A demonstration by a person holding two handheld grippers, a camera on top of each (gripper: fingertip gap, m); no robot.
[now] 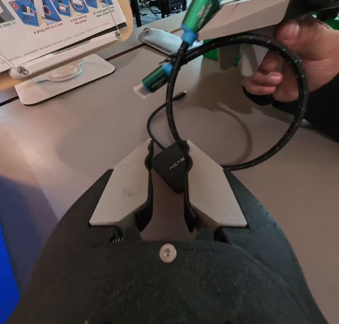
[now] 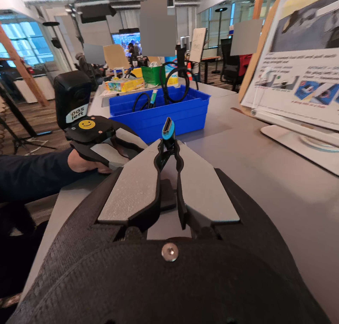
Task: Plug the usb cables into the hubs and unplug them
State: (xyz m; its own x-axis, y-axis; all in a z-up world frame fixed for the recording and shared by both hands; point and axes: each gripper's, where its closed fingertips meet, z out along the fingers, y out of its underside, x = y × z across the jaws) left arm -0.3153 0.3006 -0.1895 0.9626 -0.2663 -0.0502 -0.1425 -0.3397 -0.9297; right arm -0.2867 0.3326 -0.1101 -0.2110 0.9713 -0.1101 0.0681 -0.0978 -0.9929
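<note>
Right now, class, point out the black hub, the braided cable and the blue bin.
black hub point(image 1: 171, 170), left wrist view, its top face.
braided cable point(image 1: 303, 94), left wrist view, loop's right side.
blue bin point(image 2: 157, 118), right wrist view, front wall.

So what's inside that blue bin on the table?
In the blue bin sit coiled black cables and a green-bodied plug. Its near wall hides the bottom, so anything lower can't be seen.

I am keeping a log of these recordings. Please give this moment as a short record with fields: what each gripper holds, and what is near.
left gripper: shut on the black hub, above the grey table
right gripper: shut on the green plug, its open end pointing up
braided cable: loops from the green plug down to the black hub
second green plug: hangs with its clear cap on
blue bin: behind, on the table, holds more cables
instruction sheet: on a stand, right side
</note>
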